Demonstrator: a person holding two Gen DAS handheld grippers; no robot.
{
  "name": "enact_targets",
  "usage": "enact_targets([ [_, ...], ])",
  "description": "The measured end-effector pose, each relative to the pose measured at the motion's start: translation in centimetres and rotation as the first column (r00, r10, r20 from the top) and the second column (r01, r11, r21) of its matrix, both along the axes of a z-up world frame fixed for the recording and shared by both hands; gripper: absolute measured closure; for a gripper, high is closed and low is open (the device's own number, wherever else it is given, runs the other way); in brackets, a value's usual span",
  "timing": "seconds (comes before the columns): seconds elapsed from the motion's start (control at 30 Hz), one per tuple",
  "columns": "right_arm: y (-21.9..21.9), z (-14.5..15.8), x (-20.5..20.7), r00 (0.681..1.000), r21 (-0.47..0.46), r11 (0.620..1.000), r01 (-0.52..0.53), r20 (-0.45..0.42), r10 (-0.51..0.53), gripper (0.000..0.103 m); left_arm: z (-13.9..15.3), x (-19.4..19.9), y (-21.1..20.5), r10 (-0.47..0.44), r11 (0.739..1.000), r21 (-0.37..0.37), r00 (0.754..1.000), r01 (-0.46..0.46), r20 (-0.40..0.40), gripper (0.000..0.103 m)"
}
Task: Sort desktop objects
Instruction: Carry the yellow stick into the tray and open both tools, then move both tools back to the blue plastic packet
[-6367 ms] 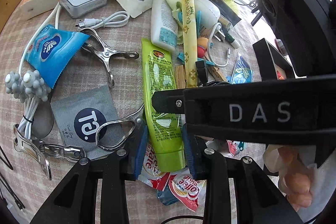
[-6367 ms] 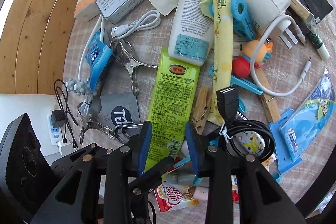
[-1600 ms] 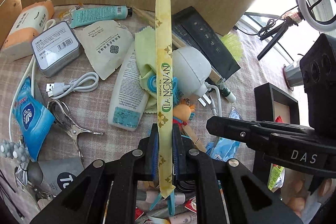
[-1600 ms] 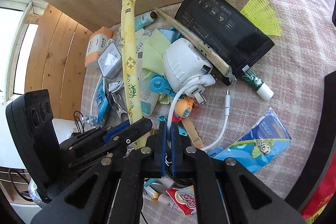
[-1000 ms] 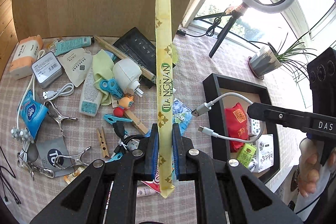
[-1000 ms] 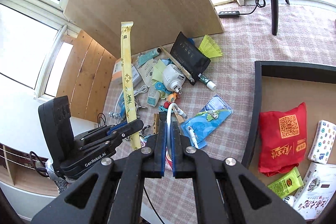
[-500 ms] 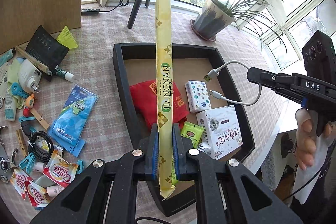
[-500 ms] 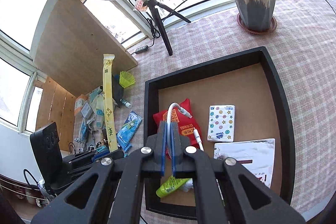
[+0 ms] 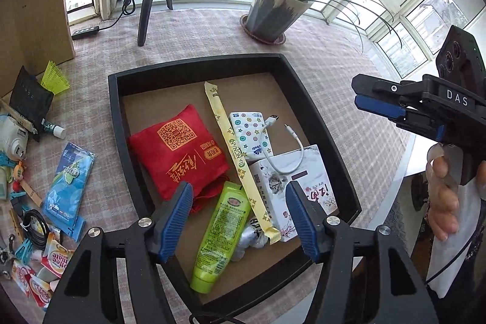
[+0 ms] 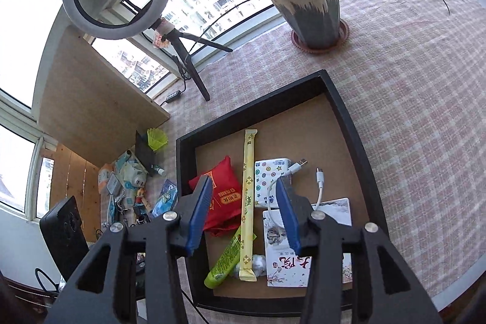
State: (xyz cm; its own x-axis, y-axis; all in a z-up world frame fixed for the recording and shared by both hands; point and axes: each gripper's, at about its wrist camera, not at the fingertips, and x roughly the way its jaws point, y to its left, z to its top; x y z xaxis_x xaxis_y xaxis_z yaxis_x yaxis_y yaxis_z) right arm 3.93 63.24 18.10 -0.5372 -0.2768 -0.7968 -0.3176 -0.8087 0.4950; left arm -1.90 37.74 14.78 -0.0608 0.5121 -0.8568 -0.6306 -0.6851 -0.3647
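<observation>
Both tongs have just been opening and now gape over the black tray (image 9: 118,123) with nothing between their jaws: the left tongs (image 9: 240,220) above the yellow tea stick (image 9: 240,160), the right tongs (image 10: 243,214) above the white cable (image 10: 319,187). Both items lie inside the tray. Left of the tray, a heap of clutter (image 9: 36,202) on the desk (image 9: 194,32) remains unsorted.
</observation>
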Motion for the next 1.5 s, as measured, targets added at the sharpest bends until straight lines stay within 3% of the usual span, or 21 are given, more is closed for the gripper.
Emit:
enact_targets([
  [0.4,-5.5,-1.2,-2.4,0.990,0.028,0.990,-0.139,0.036,0.138,0.060,-0.9,-1.9,-4.6,0.111,0.993,-0.030,0.994,-0.111,0.001,0.043],
  [0.57,-8.6,-1.9,-3.9,0.976,0.026,0.977,-0.212,0.053,0.211,0.060,-1.4,-3.4,-9.2,0.212,0.975,-0.063,0.977,-0.213,-0.023,0.043],
  [0.67,-10.8,-2.5,-5.0,0.962,0.025,0.963,-0.267,0.065,0.265,0.060,-1.8,-4.2,-13.3,0.299,0.950,-0.084,0.954,-0.301,-0.036,0.043],
  [0.8,-14.3,-3.3,-6.3,0.937,0.024,0.940,-0.342,0.085,0.339,0.059,-2.9,-5.3,-20.2,0.449,0.889,-0.096,0.893,-0.448,-0.007,0.043],
  [0.97,-19.1,-4.2,-7.8,0.894,0.021,0.899,-0.438,0.111,0.434,0.055,-3.7,-5.6,-29.4,0.622,0.776,-0.124,0.783,-0.618,-0.006,0.043],
  [1.07,-21.9,-5.0,-8.5,0.865,0.002,0.873,-0.488,0.131,0.484,0.049,-4.0,-5.4,-34.0,0.697,0.710,-0.136,0.717,-0.691,-0.005,0.043],
  [1.2,-25.3,-6.4,-9.3,0.831,-0.001,0.842,-0.539,0.159,0.533,0.049,-4.6,-4.7,-38.0,0.750,0.654,-0.147,0.661,-0.742,0.000,0.043],
  [1.33,-27.6,-8.2,-10.2,0.814,-0.062,0.833,-0.550,0.184,0.551,0.049,-5.3,-4.3,-38.9,0.759,0.645,-0.152,0.651,-0.749,0.014,0.043],
  [1.4,-28.4,-9.0,-10.7,0.811,-0.067,0.832,-0.550,0.194,0.552,0.049,-5.5,-4.3,-38.5,0.751,0.656,-0.145,0.660,-0.741,0.025,0.043],
  [1.5,-29.0,-10.0,-11.5,0.812,-0.058,0.840,-0.540,0.225,0.538,0.049,-5.4,-4.8,-36.5,0.719,0.691,-0.135,0.694,-0.710,0.035,0.043],
])
